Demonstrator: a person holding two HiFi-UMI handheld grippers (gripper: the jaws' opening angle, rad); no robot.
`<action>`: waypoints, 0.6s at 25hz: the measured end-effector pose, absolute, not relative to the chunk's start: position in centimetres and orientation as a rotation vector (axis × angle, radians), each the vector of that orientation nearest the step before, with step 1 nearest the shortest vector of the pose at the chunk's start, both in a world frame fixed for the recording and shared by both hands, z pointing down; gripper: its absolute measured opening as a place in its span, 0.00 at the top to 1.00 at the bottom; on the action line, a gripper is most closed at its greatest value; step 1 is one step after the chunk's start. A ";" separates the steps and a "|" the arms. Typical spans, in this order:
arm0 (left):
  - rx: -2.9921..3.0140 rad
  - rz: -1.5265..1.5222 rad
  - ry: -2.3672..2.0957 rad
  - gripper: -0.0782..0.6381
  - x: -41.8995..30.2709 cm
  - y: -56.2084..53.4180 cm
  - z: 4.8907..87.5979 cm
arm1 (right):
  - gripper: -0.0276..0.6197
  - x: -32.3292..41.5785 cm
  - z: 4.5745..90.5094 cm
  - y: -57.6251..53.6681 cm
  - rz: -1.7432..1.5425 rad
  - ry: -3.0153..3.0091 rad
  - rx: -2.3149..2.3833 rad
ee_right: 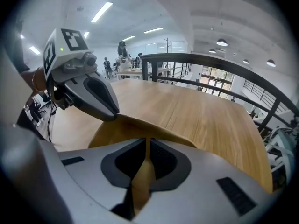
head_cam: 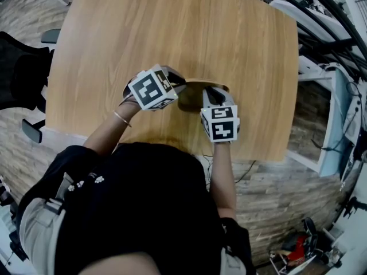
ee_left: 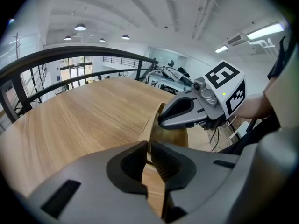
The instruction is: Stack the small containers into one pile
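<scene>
Container (head_cam: 194,99) is low centre in the head view, near the table's (head_cam: 172,27) front edge. Both claws are pinched tight on its thin rim, left gripper (ee_left: 148,158) on one side and right gripper (ee_right: 145,154) opposite. I'm guessing the double grip steadies it for stacking. Can't spot another one.

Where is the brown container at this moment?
The brown container is at the head view's centre, toward the near edge of the table, its rim pinched by the left tongs and the right tongs.
</scene>
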State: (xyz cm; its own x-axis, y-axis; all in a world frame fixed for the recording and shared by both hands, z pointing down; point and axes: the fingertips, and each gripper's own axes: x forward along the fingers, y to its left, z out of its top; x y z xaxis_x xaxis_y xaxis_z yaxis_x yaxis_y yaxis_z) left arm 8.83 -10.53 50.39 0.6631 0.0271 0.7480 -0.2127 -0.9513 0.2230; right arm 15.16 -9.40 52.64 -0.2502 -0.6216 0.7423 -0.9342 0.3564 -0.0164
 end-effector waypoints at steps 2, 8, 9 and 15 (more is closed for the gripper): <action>2.593 1.172 -0.151 0.84 8.7 -10.6 50.4 | 0.89 14.7 53.1 -9.3 0.597 -1.946 1.303; 2.610 1.184 -0.143 0.84 9.1 -10.4 50.5 | 0.89 13.2 54.1 -9.9 0.500 -1.914 1.183; 2.612 1.188 -0.141 0.84 9.1 -10.4 50.5 | 0.89 13.0 54.4 -10.0 0.495 -1.910 1.176; 2.607 1.188 -0.131 0.84 8.8 -10.5 50.5 | 0.90 12.7 54.6 -10.1 0.515 -1.907 1.158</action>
